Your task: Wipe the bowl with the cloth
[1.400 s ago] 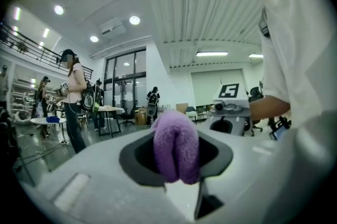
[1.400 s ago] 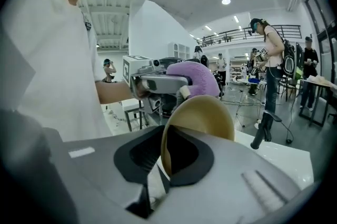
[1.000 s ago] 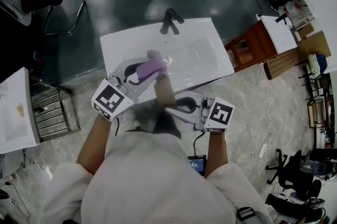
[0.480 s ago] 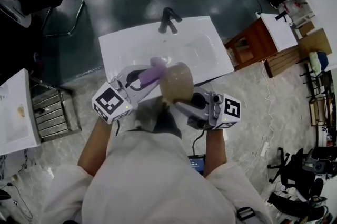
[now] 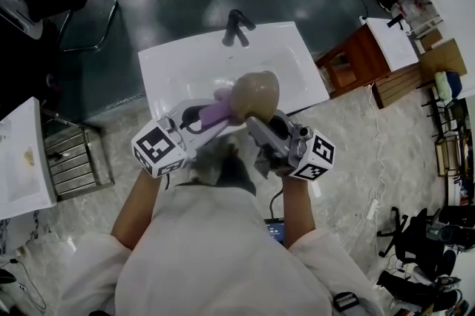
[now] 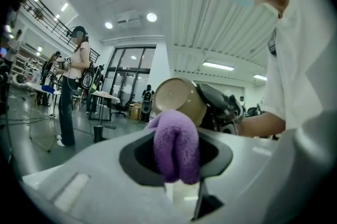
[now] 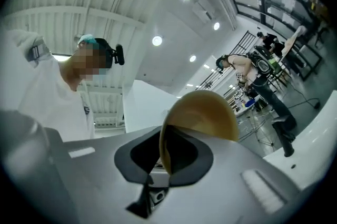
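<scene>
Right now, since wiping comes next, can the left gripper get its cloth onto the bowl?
Probably yes. The left gripper is shut on the purple cloth, right beside the tan bowl that the right gripper holds by its rim. Nothing stands between them, though the cloth faces the bowl's outside.

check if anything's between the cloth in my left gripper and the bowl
Nothing visible stands between them. The purple cloth sits right beside the outside of the bowl, which the right gripper holds by its rim. Whether cloth and bowl touch is unclear.
</scene>
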The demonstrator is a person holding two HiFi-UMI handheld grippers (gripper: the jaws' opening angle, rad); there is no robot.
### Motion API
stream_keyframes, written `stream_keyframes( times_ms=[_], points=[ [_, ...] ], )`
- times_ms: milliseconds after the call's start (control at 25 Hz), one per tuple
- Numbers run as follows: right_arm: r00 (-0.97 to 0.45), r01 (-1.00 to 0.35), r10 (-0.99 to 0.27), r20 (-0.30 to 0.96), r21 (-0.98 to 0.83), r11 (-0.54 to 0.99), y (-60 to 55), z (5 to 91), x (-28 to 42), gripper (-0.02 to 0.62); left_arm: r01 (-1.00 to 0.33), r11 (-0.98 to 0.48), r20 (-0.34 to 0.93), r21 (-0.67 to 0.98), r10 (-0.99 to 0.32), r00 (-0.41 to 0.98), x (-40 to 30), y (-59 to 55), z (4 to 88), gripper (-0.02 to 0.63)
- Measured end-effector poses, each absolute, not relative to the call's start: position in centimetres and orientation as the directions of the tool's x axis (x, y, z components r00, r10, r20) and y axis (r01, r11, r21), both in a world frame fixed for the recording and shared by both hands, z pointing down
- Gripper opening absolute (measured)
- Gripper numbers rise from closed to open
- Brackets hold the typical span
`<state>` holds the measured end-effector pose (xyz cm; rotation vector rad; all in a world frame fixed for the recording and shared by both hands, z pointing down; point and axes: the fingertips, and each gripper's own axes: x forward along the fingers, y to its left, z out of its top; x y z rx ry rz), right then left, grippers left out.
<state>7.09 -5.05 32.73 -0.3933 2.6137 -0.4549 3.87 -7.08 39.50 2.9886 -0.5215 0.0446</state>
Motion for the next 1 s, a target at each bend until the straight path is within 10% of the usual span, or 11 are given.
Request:
stream_keyframes(
  times_ms=[400,1000],
  points=[
    [-0.817,-0.533,-0.573,-0.067,-0.292,0.794,-8.6,37.3,6.3,0.015,-0.379,-0.925,0.059,-0.002,-0.378,0.924,4.3,-6.6,38.4,0.115],
    [-0.893,-0.448,-0.430,0.133,-0.171,0.878,-6.4,39.5,4.5,0.015,-0.437,-0.831,0.171,-0.344,-0.513,0.841,2.9,-7.6,37.2,0.115]
  ],
)
